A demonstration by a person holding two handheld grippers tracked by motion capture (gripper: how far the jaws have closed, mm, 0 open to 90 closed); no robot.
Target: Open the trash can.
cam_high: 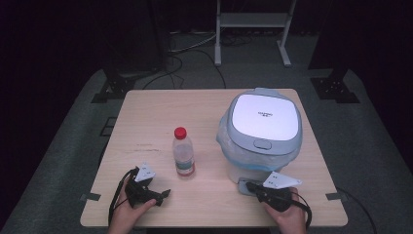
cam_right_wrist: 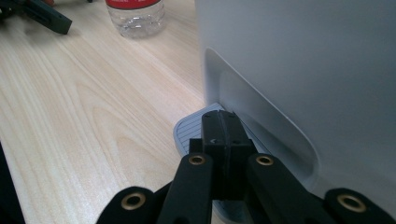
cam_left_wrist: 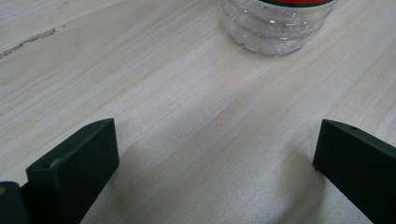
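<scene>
A clear plastic bottle with a red cap and red label stands upright mid-table; its base lies ahead of my left gripper. My left gripper sits low at the front left, jaws wide open with bare wood between them. A white pedal bin with a closed lid and a plastic liner stands at the right. My right gripper is shut, its tip lying on the grey foot pedal at the bin's base.
The wooden table has open surface behind and left of the bottle. The left gripper and the bottle show far off in the right gripper view. Metal stands and cables sit on the floor beyond.
</scene>
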